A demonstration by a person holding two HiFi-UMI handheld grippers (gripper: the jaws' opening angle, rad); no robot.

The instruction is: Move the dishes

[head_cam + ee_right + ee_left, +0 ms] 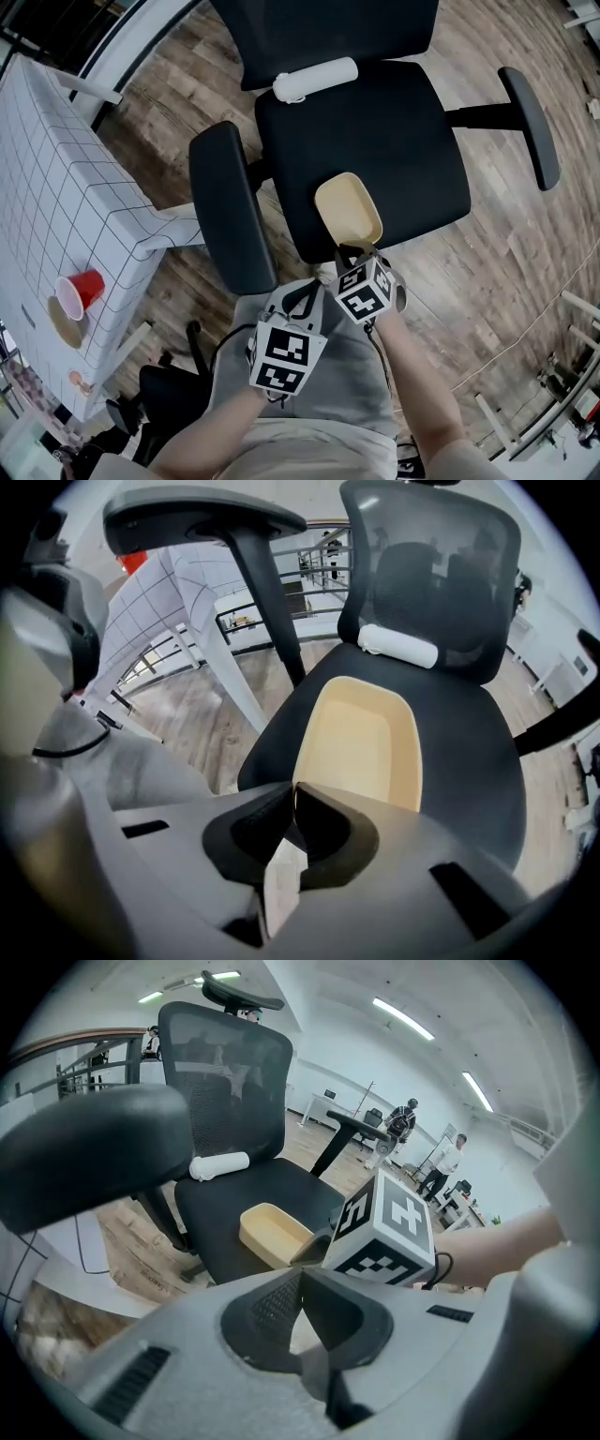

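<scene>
A cream oblong dish (347, 206) lies on the black seat of an office chair (394, 141), toward its front edge. My right gripper (352, 251) sits at the dish's near rim and is shut on that rim. In the right gripper view the jaws (293, 789) meet just in front of the dish (361, 738). My left gripper (302, 294) hovers beside it over the person's lap, shut with nothing in it (300, 1279). From the left gripper view I see the dish (272, 1230) and the right gripper's marker cube (384, 1227).
A table with a white grid cloth (56, 187) stands at the left, carrying a red cup (80, 291) and a tan round plate (64, 323). The chair's left armrest (230, 202) lies between table and seat. A white roll (314, 80) rests at the seat's back.
</scene>
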